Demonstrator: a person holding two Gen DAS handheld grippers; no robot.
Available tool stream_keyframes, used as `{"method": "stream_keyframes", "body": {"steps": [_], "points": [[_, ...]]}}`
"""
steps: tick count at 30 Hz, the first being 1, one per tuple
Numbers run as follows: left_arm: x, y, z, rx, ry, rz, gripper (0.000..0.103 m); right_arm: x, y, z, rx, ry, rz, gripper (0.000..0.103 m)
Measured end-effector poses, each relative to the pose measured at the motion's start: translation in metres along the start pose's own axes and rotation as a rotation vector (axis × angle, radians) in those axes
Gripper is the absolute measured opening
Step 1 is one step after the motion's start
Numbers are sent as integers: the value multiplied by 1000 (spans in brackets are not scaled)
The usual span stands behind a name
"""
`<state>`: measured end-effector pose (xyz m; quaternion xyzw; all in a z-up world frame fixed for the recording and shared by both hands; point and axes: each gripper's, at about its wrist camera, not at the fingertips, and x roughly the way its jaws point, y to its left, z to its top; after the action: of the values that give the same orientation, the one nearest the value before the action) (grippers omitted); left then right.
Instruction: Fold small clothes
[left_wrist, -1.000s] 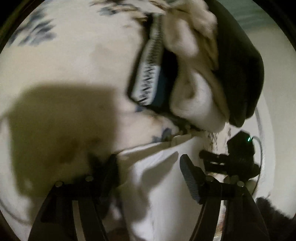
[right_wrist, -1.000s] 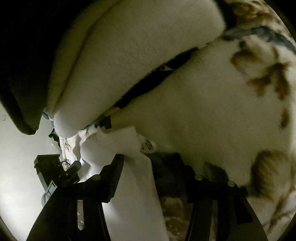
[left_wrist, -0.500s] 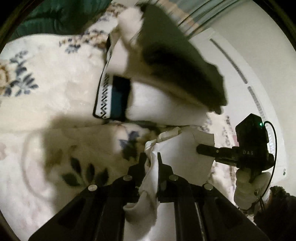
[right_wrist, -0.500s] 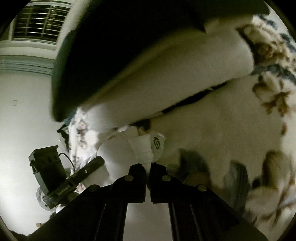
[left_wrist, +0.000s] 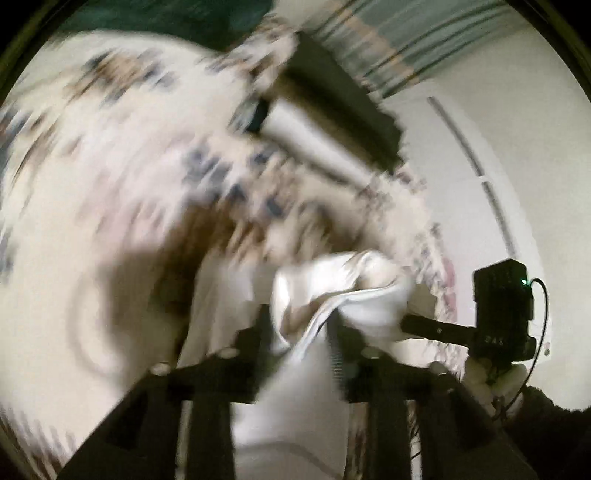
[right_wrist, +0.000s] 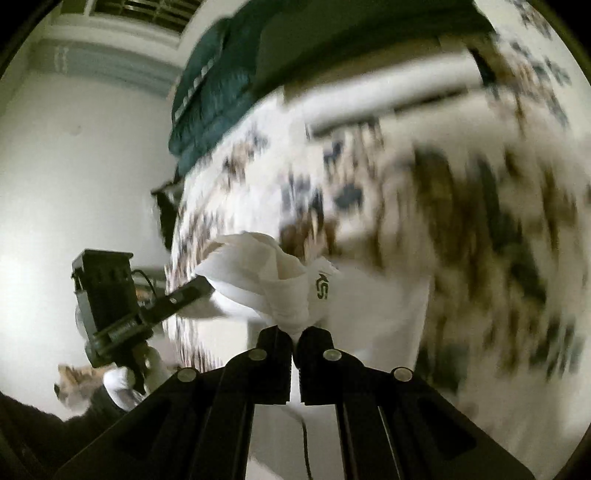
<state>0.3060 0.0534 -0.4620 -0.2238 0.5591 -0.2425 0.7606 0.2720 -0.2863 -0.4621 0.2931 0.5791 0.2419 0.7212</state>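
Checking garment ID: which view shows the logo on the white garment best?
Right wrist view: the dark logo sits sharp on the white garment, just above the right gripper. Left wrist view shows only plain white folds, no logo.

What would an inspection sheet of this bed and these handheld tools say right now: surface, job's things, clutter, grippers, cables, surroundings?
Surface: floral bedspread, blurred.
Job's things: white garment with a small dark logo, bunched and held up between both grippers.
Clutter: stack of folded clothes, dark and cream, at the bed's far side; dark green quilted cloth beyond it.
Grippers: right gripper is shut on the garment's edge. Left gripper has cloth between its fingers; the jaws have just been opening and its grip is unclear. A person's gloved hand shows under each.
Cables: thin black cable looping from the right gripper's camera box.
Surroundings: pale wall, a window at top left, striped fabric behind the bed.
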Motion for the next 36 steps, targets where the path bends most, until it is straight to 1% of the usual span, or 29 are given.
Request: {"method": "stream_keyframes", "body": {"steps": [1, 2, 3, 4, 5, 6, 8, 9, 10, 12, 14, 15, 16, 17, 18, 20, 22, 24, 25, 26, 27, 28, 29, 30, 31, 33, 36], "points": [[-4, 7, -15, -32, 10, 8, 42, 5, -3, -20, 2, 47, -13, 10], [-8, 15, -31, -74, 22, 18, 44, 10, -5, -37, -2, 90, -34, 14], [-13, 25, -47, -123, 32, 29, 46, 13, -10, -52, -5, 127, -52, 26], [-17, 32, -58, -159, 34, 34, 46, 17, -14, -69, -3, 173, -71, 40], [-24, 43, -69, -209, 33, 38, 46, 18, -18, -81, 6, 205, -80, 45], [-27, 48, -74, -236, 31, 41, 46, 16, -25, -93, 25, 224, -81, 50], [-31, 56, -75, -272, 16, 43, 46, 10, -36, -103, 61, 221, -83, 52], [-30, 57, -67, -273, 2, 40, 46, 4, -43, -104, 88, 206, -84, 58], [-26, 55, -54, -260, -14, 28, 49, 0, -52, -103, 122, 184, -83, 62], [-14, 50, -32, -219, -26, 13, 57, -7, -70, -93, 201, 133, -72, 65], [8, 45, -6, -167, -20, -10, 58, -5, -90, -75, 272, 73, -47, 65], [27, 43, 11, -139, -1, -8, 58, -3, -98, -67, 301, 53, -32, 65], [40, 43, 19, -116, 21, -8, 58, 1, -106, -58, 330, 40, -11, 66], [64, 44, 34, -90, 67, -18, 58, 7, -115, -49, 357, 28, 6, 66], [82, 46, 42, -82, 103, -8, 58, 13, -120, -39, 382, 17, 18, 66], [106, 56, 49, -78, 159, -5, 58, 32, -129, -24, 405, 34, 43, 66], [114, 57, 50, -68, 176, -19, 57, 51, -133, -15, 413, 61, 46, 66], [111, 48, 48, -10, 146, -1, 53, 63, -132, -9, 409, 78, 51, 66], [109, 44, 47, 5, 135, 11, 30, 69, -131, -7, 406, 73, 55, 66], [108, 43, 46, 11, 129, 26, 21, 71, -129, -5, 405, 65, 59, 65], [105, 45, 46, -2, 120, 20, 18, 72, -127, -3, 403, 52, 63, 54], [103, 47, 45, -9, 115, 16, 15, 74, -123, 1, 397, 40, 53, 25], [100, 48, 48, -16, 109, 18, 14, 75, -121, 3, 399, 35, 42, 16], [98, 47, 51, -14, 108, 25, 14, 75, -119, 6, 406, 27, 41, 12], [96, 45, 55, -8, 106, 28, 14, 77, -114, 11, 405, 15, 33, 10], [96, 43, 66, 7, 111, 34, 13, 76, -106, 20, 391, 3, -5, 10], [101, 41, 92, 28, 119, 23, 13, 69, -94, 42, 381, -26, -24, 9]]}}
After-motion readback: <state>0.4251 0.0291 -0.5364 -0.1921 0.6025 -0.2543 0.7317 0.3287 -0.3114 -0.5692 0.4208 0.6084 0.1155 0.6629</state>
